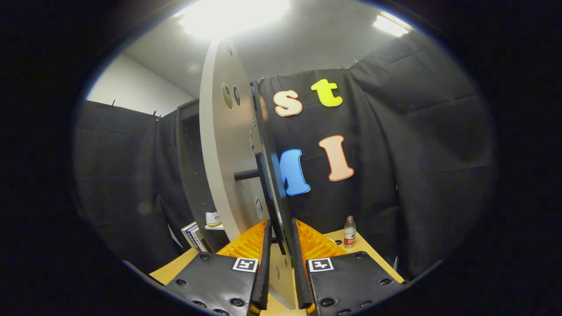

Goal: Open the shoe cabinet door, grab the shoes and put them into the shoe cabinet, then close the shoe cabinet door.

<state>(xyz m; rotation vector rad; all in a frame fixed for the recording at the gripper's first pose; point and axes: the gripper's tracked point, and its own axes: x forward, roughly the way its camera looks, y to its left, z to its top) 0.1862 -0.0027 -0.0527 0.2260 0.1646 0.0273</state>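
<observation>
The jaws are nearly closed, one finger on each side of the door's (228, 145) thin edge. The edge stands in the narrow gap between them. I cannot tell if both fingers press on it. The gripper (281, 267) points forward and a little up, held level, with its two fingers side by side.

The door is big and pale. It stands upright and swung open, so its edge comes straight at the fingers. It rises from between them toward 12 o'clock. A dark bar handle (268, 193) runs down the door's edge, just above the fingers. A short dark peg joins the handle to the door's pale face at 10 o'clock.

The cabinet (191, 158) is dark and tall. It stands beyond the door at 10 o'clock from the fingers. Its inside is dim.

The table (377, 259) is light wood and lies under the gripper.

Books (193, 236) lean near the cabinet's foot at 9 o'clock.

A bottle (349, 231) with a red label stands upright on the table at 2 o'clock, well apart from the fingers.

A small white and yellow jar (213, 218) sits on a low shelf just beside the door, at 10 o'clock.
</observation>
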